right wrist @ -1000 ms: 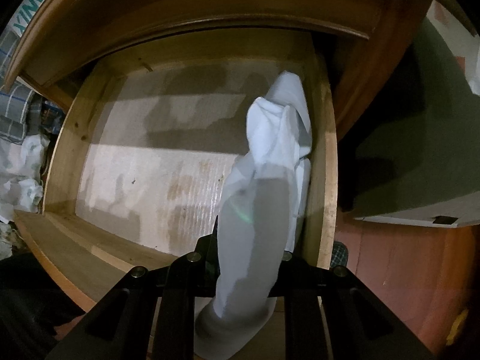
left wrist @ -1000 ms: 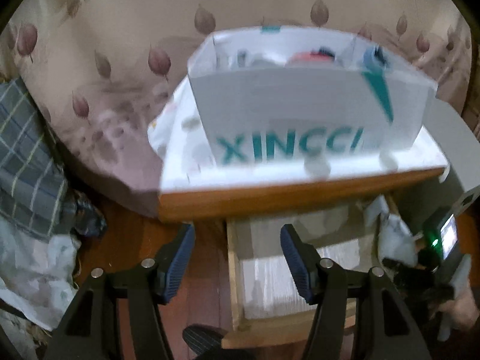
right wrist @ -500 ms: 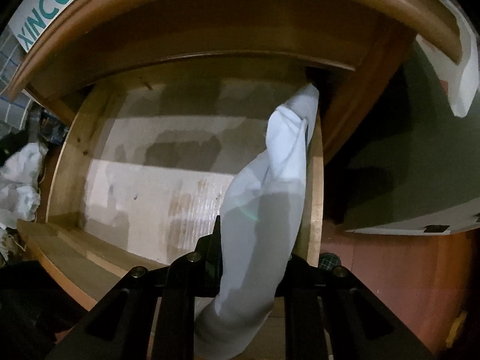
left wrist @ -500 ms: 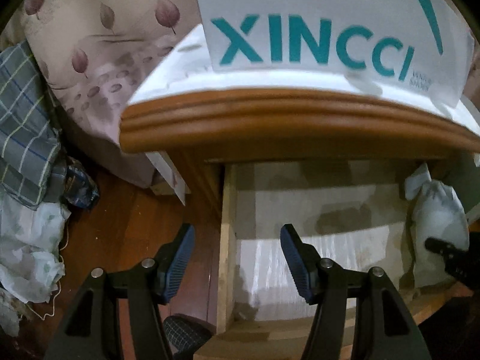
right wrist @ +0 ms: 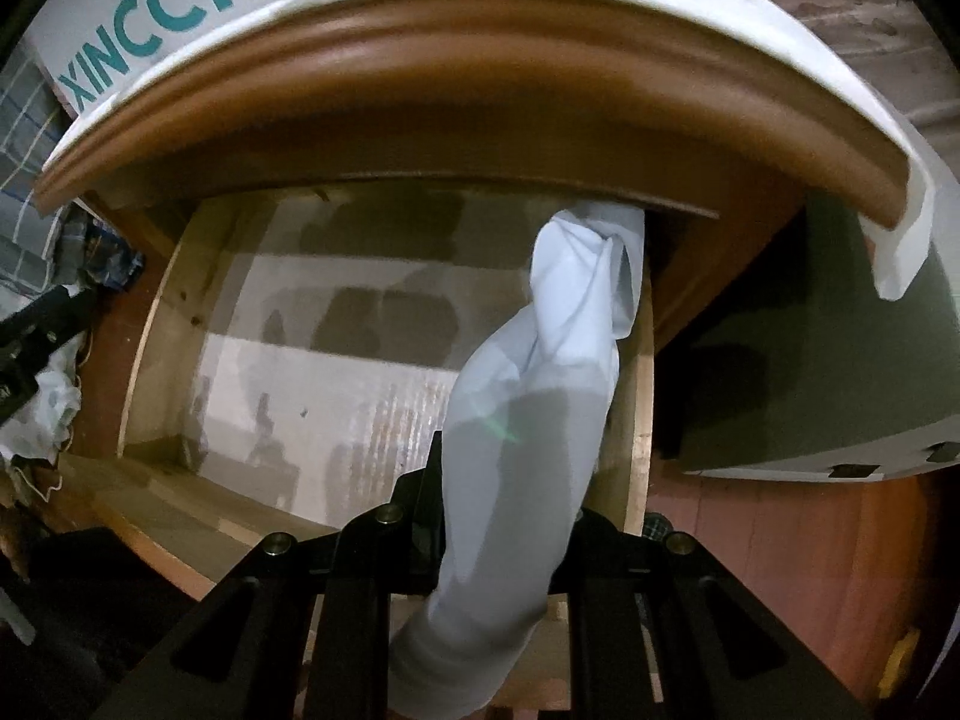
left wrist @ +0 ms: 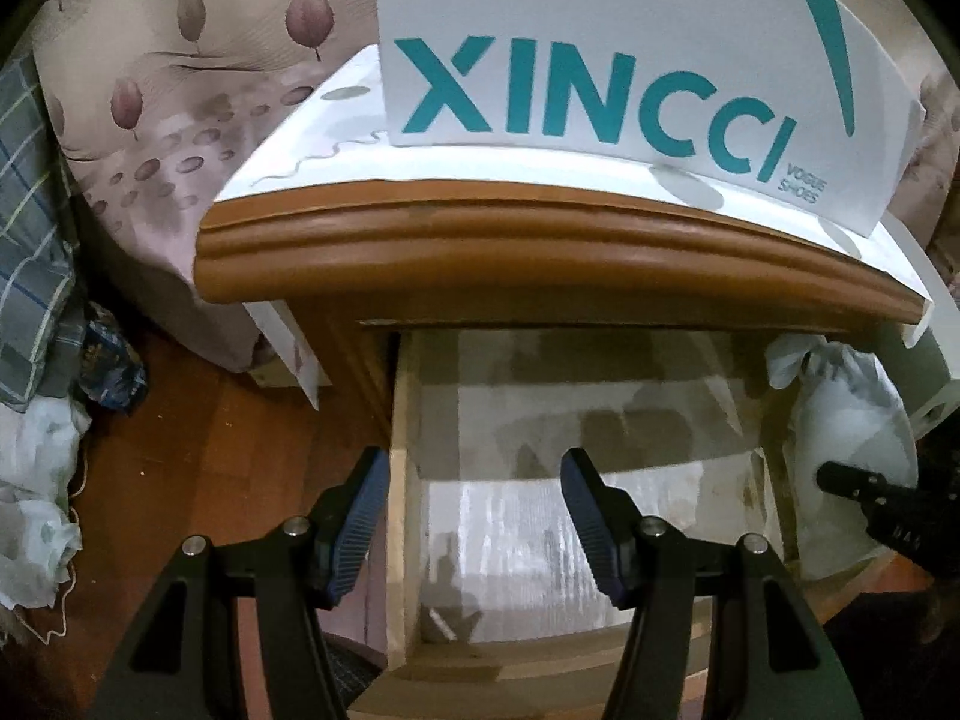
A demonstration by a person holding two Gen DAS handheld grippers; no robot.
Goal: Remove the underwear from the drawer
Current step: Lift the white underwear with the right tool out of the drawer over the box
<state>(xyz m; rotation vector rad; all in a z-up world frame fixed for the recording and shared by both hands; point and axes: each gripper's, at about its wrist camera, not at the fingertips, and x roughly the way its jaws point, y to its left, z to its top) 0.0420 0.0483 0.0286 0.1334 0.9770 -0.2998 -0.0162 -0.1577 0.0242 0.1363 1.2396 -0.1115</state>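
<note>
Wooden floor (left wrist: 198,420) lies at the far left, with crumpled cloths (left wrist: 36,468) heaped along its edge. Your left gripper (left wrist: 471,516) hangs with its jaws parted and nothing between them, straddling the left wall of the open drawer (left wrist: 401,480). Above sits the counter (left wrist: 540,252) carrying a white shoe box (left wrist: 630,48). At the drawer's right side, your right gripper (right wrist: 498,516) has its jaws clenched on the white underwear (right wrist: 528,420), whose far end seems to reach just under the counter's edge.
</note>
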